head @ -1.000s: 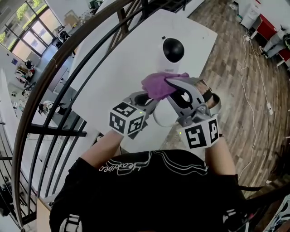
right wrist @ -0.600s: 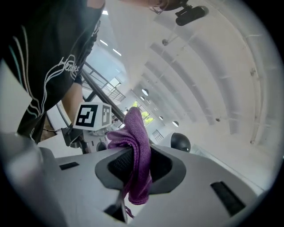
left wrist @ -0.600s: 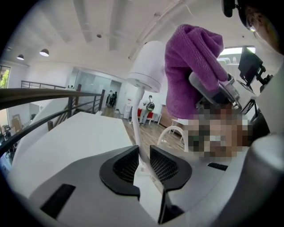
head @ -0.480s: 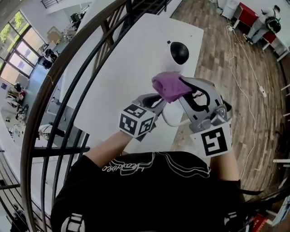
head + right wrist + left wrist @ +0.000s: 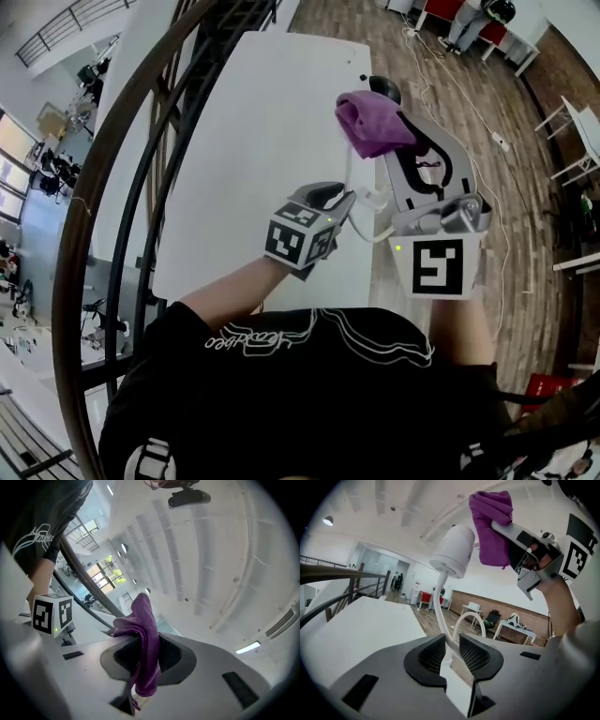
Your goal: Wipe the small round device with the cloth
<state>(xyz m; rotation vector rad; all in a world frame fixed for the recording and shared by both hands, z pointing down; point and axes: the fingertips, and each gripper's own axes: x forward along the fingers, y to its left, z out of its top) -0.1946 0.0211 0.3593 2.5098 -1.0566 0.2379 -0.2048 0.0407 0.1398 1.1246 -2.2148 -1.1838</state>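
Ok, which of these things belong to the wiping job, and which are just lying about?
Job: purple cloth; small round white device; white cable running from that device.
Just about: white table; black metal railing.

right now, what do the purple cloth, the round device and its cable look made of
The purple cloth looks like soft, fuzzy fabric, probably microfibre: it folds and drapes limply. The round device seems to be smooth white plastic, slightly glossy and evenly shaded. Its white cable likely has a rubbery plastic sheath: it bends in smooth curves.
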